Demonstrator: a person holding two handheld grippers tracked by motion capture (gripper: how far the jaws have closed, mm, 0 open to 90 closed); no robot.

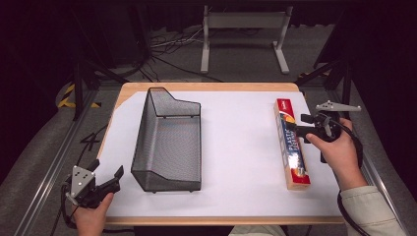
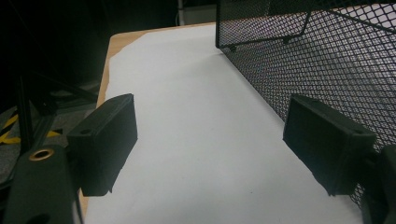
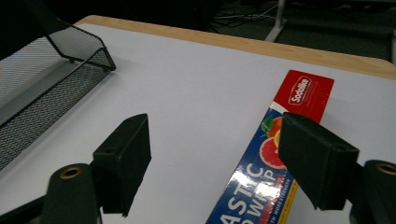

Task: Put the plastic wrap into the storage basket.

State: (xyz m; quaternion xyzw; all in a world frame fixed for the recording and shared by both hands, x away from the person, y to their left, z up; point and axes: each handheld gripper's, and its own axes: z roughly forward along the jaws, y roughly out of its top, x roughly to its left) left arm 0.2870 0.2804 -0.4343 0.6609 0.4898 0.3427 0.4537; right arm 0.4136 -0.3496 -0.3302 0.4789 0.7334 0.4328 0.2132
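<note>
A long plastic wrap box (image 1: 291,145), red at both ends, lies flat along the right side of the white sheet. My right gripper (image 1: 301,127) hovers over its far half, held in a hand, open with nothing between the jaws. In the right gripper view the gripper (image 3: 215,149) stands wide; the box (image 3: 261,172) runs under the right jaw, which is apart from it. A black wire mesh basket (image 1: 142,132) stands left of centre, with nothing in it. My left gripper (image 1: 106,168) rests open at the table's front left corner, just left of the basket (image 2: 327,60).
White paper (image 1: 236,147) covers the wooden tabletop, whose edge shows around it. Beyond the far edge stand a metal frame (image 1: 244,29) and loose cables on the floor. The basket (image 3: 42,88) lies far to the left in the right gripper view.
</note>
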